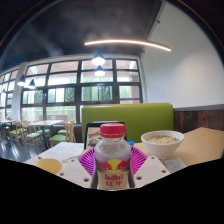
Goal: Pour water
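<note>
room: a canteen-style hall is seen, with big windows across the back, a ring light overhead, tables and chairs off to the left and a green booth seat point(140, 118) behind the worktop point(205, 145)

left side: something yellowish and flat point(48, 165) is laid on the pale worktop, can't be told what tbh

middle: the bottle point(113, 160) is stood upright between the pink pads, right at the tongs point(113, 168)

tongs: closed in on the bottle's body, both pads look pressed to it

handling: plastic, so probably light-ish and a bit squashy; the wrapped middle is judged the best hold, smooth film could slip if tipped fast

cap: red point(113, 129), looks screwed on, so nothing can be poured yet

label: red and white wrap, writing is there but can't be read

right side: a white bowl point(162, 141) is set beyond the bottle, likely the pour target
</note>
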Available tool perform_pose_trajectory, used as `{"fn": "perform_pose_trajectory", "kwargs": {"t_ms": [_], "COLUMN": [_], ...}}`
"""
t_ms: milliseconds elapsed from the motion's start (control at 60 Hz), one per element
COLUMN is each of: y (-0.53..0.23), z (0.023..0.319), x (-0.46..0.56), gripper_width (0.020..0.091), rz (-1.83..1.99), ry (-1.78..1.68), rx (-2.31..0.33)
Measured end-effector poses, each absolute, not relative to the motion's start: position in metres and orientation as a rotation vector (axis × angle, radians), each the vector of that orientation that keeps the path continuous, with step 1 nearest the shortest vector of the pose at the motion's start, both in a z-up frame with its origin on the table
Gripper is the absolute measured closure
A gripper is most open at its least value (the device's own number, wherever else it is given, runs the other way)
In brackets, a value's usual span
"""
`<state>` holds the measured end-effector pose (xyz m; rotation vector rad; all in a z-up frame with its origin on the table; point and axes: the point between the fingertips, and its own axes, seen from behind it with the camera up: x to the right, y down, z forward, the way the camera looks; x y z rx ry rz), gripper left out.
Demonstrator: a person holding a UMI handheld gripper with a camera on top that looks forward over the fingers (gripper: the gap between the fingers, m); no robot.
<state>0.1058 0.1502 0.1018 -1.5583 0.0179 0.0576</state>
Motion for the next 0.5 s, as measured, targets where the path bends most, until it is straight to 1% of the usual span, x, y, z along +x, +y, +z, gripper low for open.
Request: {"fn": "perform_pose_trajectory", "kwargs": {"t_ms": [33, 50, 67, 83, 133, 150, 283, 317, 400, 433, 450, 467, 500], "y": [0.156, 0.154, 0.154, 0.153, 0.148, 0.154, 0.149, 0.151, 0.156, 0.158, 0.151, 0.156, 0.151], "z": [0.1, 0.097, 0.104, 0.105, 0.095, 0.103, 0.103, 0.104, 0.105, 0.101, 0.091, 0.101, 0.108], "x": [0.113, 0.113, 0.111, 0.11, 0.104, 0.113, 0.112, 0.113, 0.115, 0.116, 0.11, 0.115, 0.115], "gripper_width": [0.0685, 0.0666, 0.0682, 0.0675, 0.0679, 0.0677, 0.0679, 0.0652, 0.0566, 0.0486, 0.0438, 0.0378, 0.0269], "rz": [0.056, 0.051, 0.052, 0.044, 0.036, 0.035, 0.04, 0.035, 0.026, 0.015, 0.016, 0.021, 0.031], "ry": [0.003, -0.009, -0.011, -0.012, -0.008, -0.014, 0.005, 0.002, 0.002, -0.005, -0.007, -0.013, -0.013], "rx": [-1.572, -1.582, -1.554, -1.549, -1.537, -1.537, -1.529, -1.529, -1.539, -1.576, -1.593, -1.606, -1.615]}}
